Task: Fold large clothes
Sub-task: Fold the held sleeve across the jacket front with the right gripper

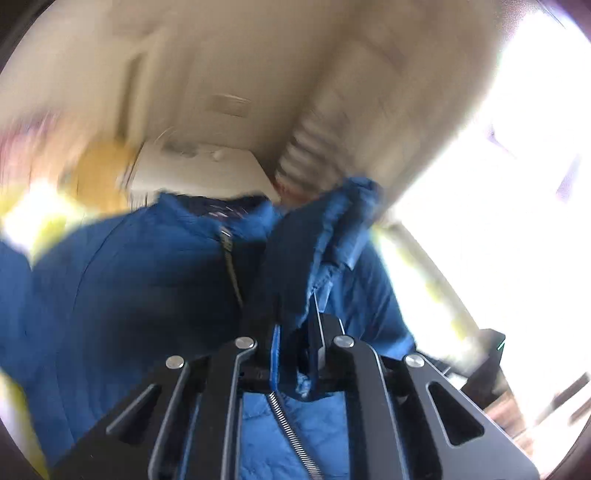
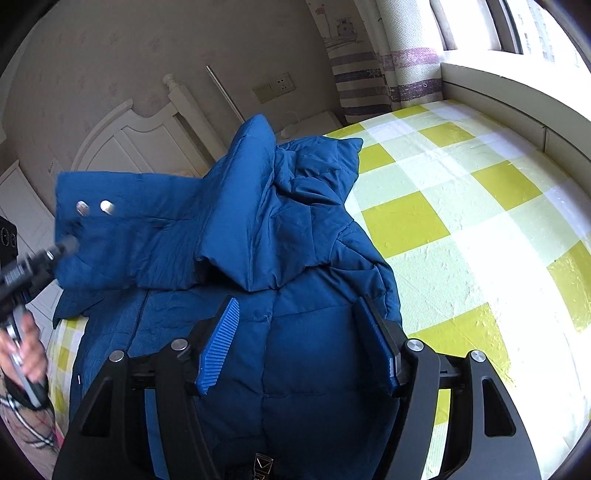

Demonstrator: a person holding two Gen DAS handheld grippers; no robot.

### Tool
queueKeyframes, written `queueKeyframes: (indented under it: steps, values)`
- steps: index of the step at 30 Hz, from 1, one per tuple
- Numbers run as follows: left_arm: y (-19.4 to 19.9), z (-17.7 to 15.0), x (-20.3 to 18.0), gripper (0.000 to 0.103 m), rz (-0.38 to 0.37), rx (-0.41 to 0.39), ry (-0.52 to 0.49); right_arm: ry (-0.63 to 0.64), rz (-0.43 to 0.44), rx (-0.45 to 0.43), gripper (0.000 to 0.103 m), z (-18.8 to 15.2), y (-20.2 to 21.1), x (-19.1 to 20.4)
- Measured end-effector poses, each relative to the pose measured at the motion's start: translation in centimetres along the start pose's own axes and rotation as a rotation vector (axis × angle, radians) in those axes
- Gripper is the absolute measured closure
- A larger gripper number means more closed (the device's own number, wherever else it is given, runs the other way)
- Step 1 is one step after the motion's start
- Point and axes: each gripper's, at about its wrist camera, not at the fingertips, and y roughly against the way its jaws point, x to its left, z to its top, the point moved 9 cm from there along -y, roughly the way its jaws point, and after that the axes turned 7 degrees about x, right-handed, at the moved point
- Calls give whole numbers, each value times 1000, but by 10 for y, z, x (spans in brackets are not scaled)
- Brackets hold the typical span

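Observation:
A blue padded jacket [image 2: 295,350] lies on a bed with a yellow-and-white checked sheet [image 2: 461,206]. Its sleeve [image 2: 147,221], with two metal snaps at the cuff, is lifted across the body. My left gripper [image 1: 295,332] is shut on the sleeve's cuff [image 1: 325,251]; it also shows in the right wrist view [image 2: 59,247] at the far left, holding the cuff. My right gripper [image 2: 299,343] is open and empty, its blue pads [image 2: 219,343] spread just above the jacket's body. The left wrist view is motion-blurred; the jacket's collar and zip [image 1: 229,254] show there.
A white headboard [image 2: 147,136] and a wall with a socket [image 2: 282,86] stand behind the bed. A striped curtain [image 2: 369,74] and a bright window [image 2: 517,26] with a sill run along the right. The person's hand [image 2: 26,350] shows at the lower left.

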Motion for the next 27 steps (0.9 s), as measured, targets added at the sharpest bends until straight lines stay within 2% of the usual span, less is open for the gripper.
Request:
queueKeyframes:
  steps: [2,5,8,11,14,17,18,19,21,23,25,27]
  values:
    - [22,18,38,93,-63,-37,160,3,-3,0,39,0,-1,0]
    - [41,19,89,93,-46,-65,286,3,-4,0,39,1,-1,-1]
    - [35,1,120,92,-77,-16,388,4,-8,2,39,0,-2,-1]
    - [24,-29,138,91,-51,31,440,12,-18,4,38,0,-2,0]
    - [27,-45,167,85,-44,0,557,20,-25,6,37,-1,-2,1]
    - [39,-52,190,62,-22,-34,630,26,-29,7,36,-1,-2,1]
    - [44,-52,192,48,-25,-52,638,27,-30,7,36,-1,-2,1]
    - [52,-49,193,37,-22,-84,639,27,-30,7,36,-1,-2,0]
    - [73,-39,189,31,15,-172,611,26,-29,7,36,-1,-2,0]
    - [87,-22,165,27,63,-230,489,28,-31,7,36,-1,-2,0]
    - [86,-10,137,21,114,-208,358,32,-35,7,36,0,-3,1]
    - [64,-2,103,15,202,-166,203,37,-43,6,36,0,-3,1]
